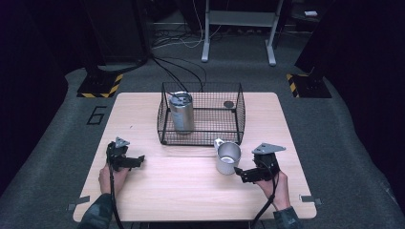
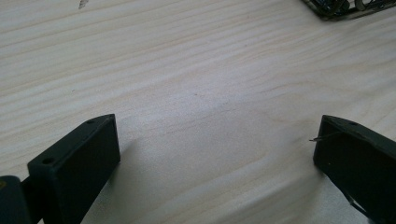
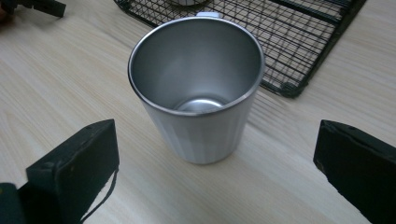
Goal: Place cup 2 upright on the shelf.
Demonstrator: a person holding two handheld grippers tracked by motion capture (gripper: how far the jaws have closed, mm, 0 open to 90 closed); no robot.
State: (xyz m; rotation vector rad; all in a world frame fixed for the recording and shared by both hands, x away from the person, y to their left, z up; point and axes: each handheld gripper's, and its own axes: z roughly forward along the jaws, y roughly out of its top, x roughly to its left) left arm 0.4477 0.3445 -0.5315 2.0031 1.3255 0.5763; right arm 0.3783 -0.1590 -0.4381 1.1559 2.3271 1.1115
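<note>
A pale wood-grain table with rounded corners stands on grey carpet in a dark room; black curtains hang at both sides, cables trail across the floor behind it, and a light metal frame stands farther back. A black wire basket sits at the middle of the table's far half, holding an upright steel tumbler at its left end and a small dark disc towards its right. Just in front of the basket's right corner an open metal cup stands upright on the bare wood, its small handle turned towards the basket. The right hand-held gripper sits just beside the cup on the near right, jaws spread wide; in the right gripper view the cup stands ahead of the two jaws, touching neither. The left hand-held gripper rests low over the near left of the table, well apart from the cup, its jaws also spread with only bare wood between them. The near half of the table between the two hands is open, as are strips along both side edges.
</note>
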